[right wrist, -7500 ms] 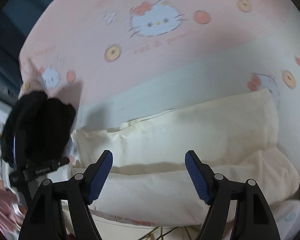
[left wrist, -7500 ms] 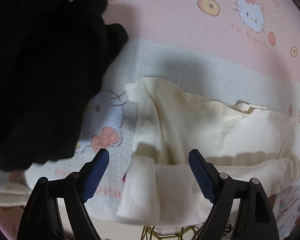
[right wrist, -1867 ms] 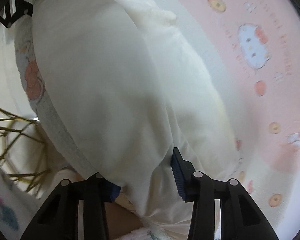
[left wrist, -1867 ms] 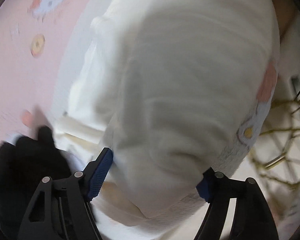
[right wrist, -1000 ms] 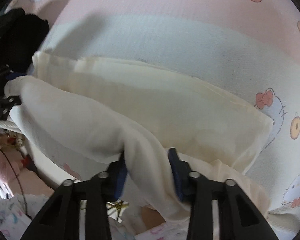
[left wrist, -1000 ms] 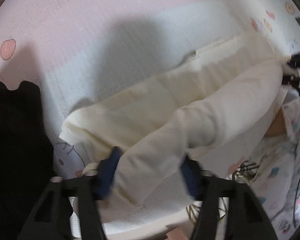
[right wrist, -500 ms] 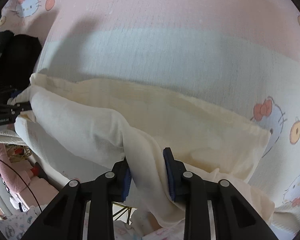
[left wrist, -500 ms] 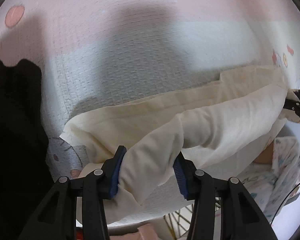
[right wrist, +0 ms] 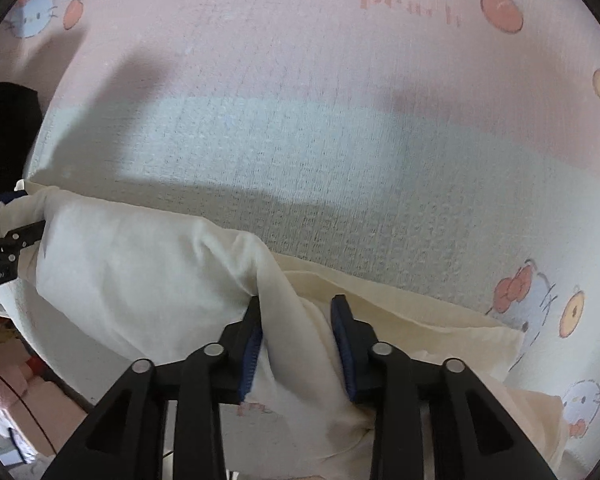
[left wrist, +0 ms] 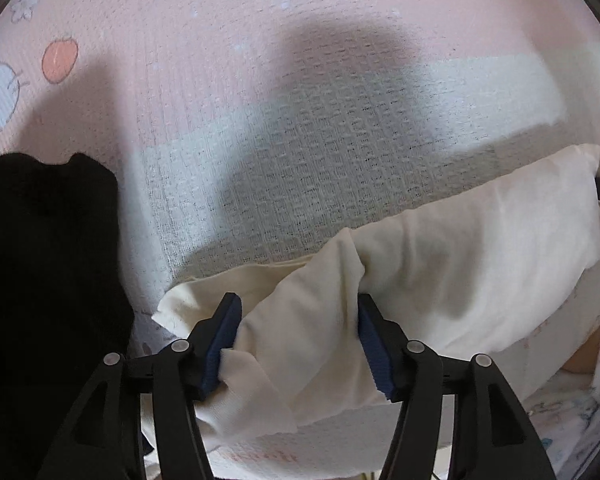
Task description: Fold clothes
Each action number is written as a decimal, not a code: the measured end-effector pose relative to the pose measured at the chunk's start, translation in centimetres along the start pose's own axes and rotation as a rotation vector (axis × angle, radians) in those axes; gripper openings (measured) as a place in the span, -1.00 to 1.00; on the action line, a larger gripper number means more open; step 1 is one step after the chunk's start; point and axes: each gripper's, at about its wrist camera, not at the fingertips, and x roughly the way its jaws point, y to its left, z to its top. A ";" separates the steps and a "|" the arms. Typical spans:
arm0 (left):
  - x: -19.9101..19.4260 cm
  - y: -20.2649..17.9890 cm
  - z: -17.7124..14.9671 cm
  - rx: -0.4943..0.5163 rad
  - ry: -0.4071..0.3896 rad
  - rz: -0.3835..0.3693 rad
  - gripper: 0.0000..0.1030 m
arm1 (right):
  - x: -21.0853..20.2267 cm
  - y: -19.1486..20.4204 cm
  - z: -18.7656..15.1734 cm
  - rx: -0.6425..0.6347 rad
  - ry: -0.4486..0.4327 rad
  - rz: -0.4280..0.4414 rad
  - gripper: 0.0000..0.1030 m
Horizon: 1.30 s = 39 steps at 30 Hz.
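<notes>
Cream garment (left wrist: 440, 264), pink cartoon-cat blanket (left wrist: 260, 80), black cloth (left wrist: 40, 260).

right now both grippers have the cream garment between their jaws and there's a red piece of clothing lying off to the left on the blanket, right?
Not quite: the clothing off to the left is black, not red, as the left wrist view shows. The rest stands: the cream garment runs between the jaws of the left gripper and the right gripper, over the blanket.
</notes>
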 end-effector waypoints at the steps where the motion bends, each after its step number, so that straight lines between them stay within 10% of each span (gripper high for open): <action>1: -0.3 0.5 -0.1 -0.027 0.011 -0.033 0.09 | -0.7 0.0 -1.3 -0.009 -0.029 -0.014 -0.10; 4: -1.8 2.7 -1.0 -0.143 -0.004 -0.213 0.10 | -4.2 -0.4 -2.0 -0.005 -0.155 -0.058 0.24; 6: -3.3 4.2 -2.0 -0.221 -0.055 -0.279 0.10 | -7.1 0.3 3.8 0.051 -0.215 -0.028 0.37; 10: -6.0 6.8 -4.8 -0.316 -0.150 -0.332 0.15 | -12.0 0.8 -3.6 0.172 -0.339 0.076 0.47; 13: -5.4 8.6 -7.2 -0.380 -0.193 -0.377 0.23 | -7.9 -1.3 -8.4 0.236 -0.397 0.075 0.50; 19: -5.0 6.0 -8.2 -0.433 -0.283 -0.300 0.23 | -2.5 -6.0 -16.6 0.356 -0.404 0.095 0.50; 25: -2.8 5.8 -9.6 -0.502 -0.259 -0.402 0.23 | -1.3 -8.1 -21.0 0.483 -0.399 0.128 0.50; 39: -0.2 6.4 -5.6 -0.571 -0.281 -0.323 0.23 | 4.6 -10.8 -20.8 0.587 -0.481 0.141 0.49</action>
